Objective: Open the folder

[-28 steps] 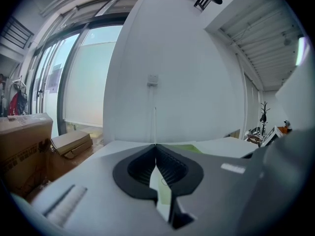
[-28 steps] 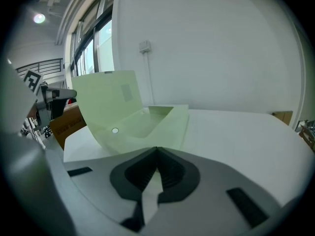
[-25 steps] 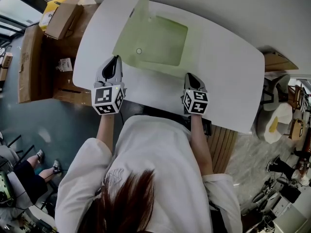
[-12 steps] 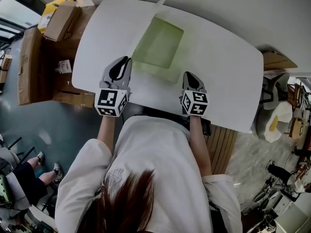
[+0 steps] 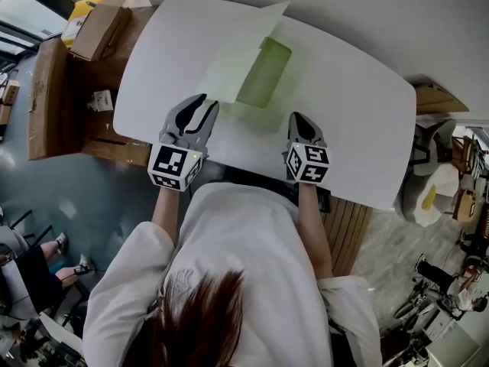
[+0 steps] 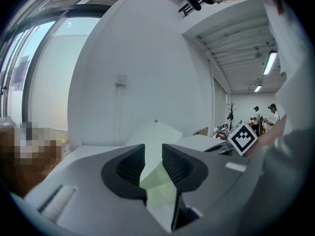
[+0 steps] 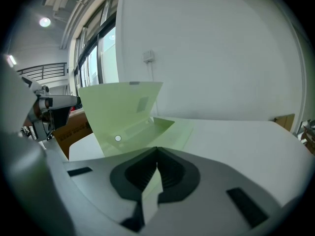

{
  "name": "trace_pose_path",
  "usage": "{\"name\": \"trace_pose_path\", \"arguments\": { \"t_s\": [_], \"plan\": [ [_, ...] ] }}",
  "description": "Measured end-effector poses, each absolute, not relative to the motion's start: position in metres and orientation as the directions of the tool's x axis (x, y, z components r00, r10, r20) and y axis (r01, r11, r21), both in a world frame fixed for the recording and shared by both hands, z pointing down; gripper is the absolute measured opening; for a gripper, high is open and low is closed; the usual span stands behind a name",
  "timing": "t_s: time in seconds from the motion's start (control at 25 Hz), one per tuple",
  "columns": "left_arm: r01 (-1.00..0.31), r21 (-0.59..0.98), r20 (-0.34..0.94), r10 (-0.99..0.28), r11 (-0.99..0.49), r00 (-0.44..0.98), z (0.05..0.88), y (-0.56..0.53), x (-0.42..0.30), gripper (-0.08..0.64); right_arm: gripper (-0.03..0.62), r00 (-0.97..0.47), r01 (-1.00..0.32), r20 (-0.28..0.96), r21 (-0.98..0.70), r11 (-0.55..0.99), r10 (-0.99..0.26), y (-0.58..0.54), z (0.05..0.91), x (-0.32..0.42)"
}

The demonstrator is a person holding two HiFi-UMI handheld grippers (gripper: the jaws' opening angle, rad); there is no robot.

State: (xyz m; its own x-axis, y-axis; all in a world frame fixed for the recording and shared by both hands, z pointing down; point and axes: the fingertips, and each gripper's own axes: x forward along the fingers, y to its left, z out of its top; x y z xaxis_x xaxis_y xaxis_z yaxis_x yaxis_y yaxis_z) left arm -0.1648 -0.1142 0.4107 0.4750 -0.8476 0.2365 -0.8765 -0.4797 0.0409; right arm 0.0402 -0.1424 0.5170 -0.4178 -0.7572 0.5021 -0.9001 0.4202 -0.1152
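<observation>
At the table's (image 5: 359,113) near edge, left gripper (image 5: 206,102) jaws have just been opening, now parted, pads off the folder (image 5: 263,71) cover, likely releasing it. Right gripper (image 5: 299,118) pinches the lower leaf, anchoring it. Cover stands upright mid-table.

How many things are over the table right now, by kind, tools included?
folder: 1, pale green, front cover raised
tools: 2; left tool, jaws just opening, nothing pinched between them; right tool, shut on the folder's lower sheet
total: 3
</observation>
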Motion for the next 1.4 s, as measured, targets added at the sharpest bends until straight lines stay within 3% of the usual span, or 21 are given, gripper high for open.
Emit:
{"name": "trace_pose_path", "arguments": {
  "t_s": [0.32,0.52,1.4],
  "plan": [
    [-0.901,0.053,0.224,-0.874,-0.431,0.431,0.406,-0.1,-0.17,0.081,0.006,-0.437,-0.892,0.478,-0.118,0.437,-0.762,-0.135,0.508,0.034],
    [-0.916,0.046,0.227,-0.889,-0.398,0.398,0.403,-0.098,-0.174,0.009,0.006,-0.443,-0.889,0.469,-0.118,0.443,-0.764,-0.13,0.502,0.031],
    [-0.919,0.054,0.241,-0.888,-0.39,0.391,0.401,-0.087,-0.128,0.008,0.006,-0.494,-0.857,0.386,-0.067,0.511,-0.779,-0.101,0.454,0.029]
  ]
}}
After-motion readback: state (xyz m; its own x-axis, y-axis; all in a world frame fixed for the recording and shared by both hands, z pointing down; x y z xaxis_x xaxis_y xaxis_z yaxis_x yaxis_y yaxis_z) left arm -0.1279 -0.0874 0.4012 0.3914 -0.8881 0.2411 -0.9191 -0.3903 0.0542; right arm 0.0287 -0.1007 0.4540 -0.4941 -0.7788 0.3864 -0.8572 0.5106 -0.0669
